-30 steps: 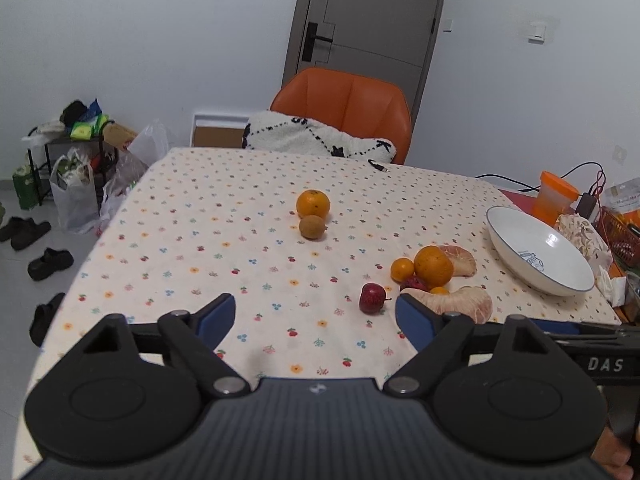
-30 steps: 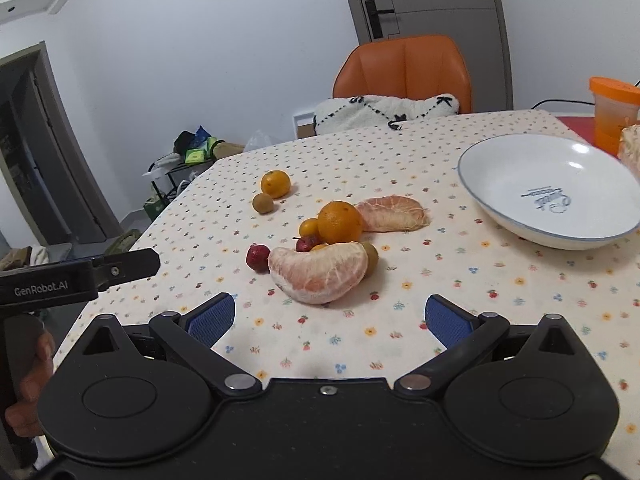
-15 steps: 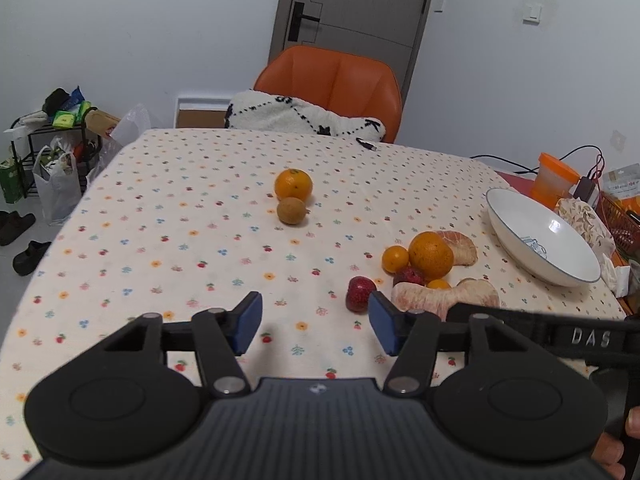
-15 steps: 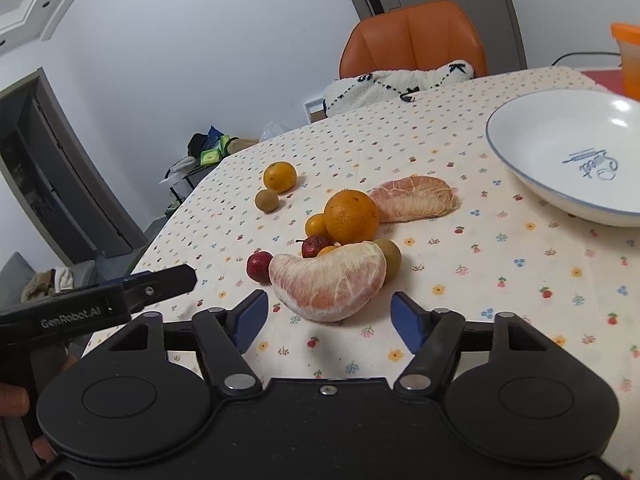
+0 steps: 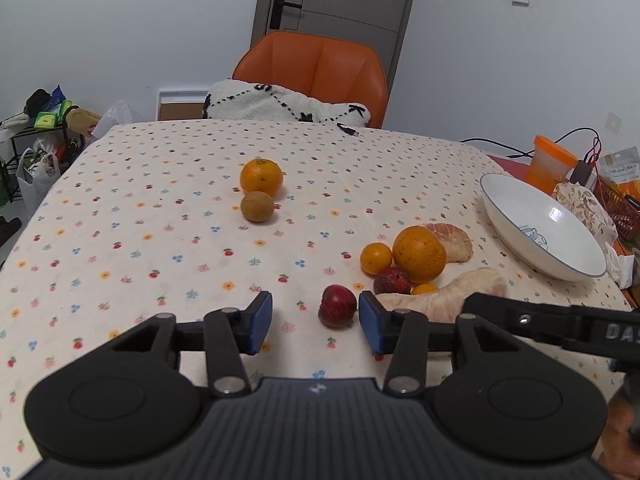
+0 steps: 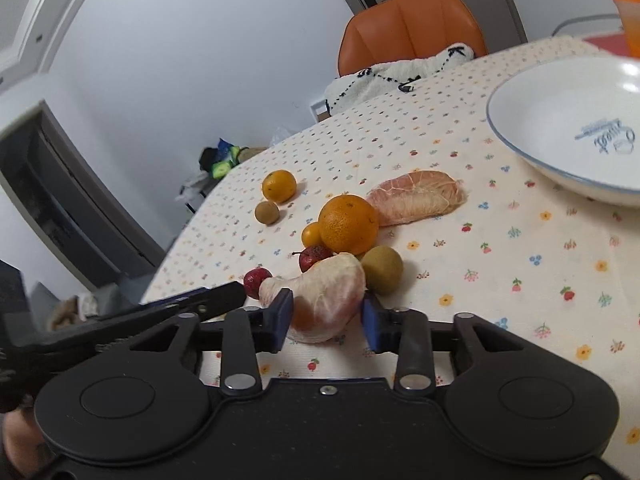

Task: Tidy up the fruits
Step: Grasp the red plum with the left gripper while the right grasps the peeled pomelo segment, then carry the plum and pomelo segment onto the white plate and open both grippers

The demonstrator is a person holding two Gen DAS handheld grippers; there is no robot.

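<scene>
While both my tools have pushed forward over the last second, their jaws have narrowed from wide apart to a partial gap, so each is now set up on its own fruit. My left gripper has the small dark-red round fruit between its blue pads, nearer the right pad and not yet touched by either that I can see. My right gripper straddles the near end of the large peeled pale-pink pomelo segment; the left pad looks to be against the flesh, the right one just beside it, so I judge it not yet clamped.

Behind them lie the big orange, a second peeled pomelo segment, a greenish-brown round fruit touching my segment, and a mandarin with a brown fruit further off. Well apart on the right, the white blue-rimmed ceramic bowl holds nothing.

No fruit has gone in yet. Soft pomelo flesh calls for a gentle squeeze.
</scene>
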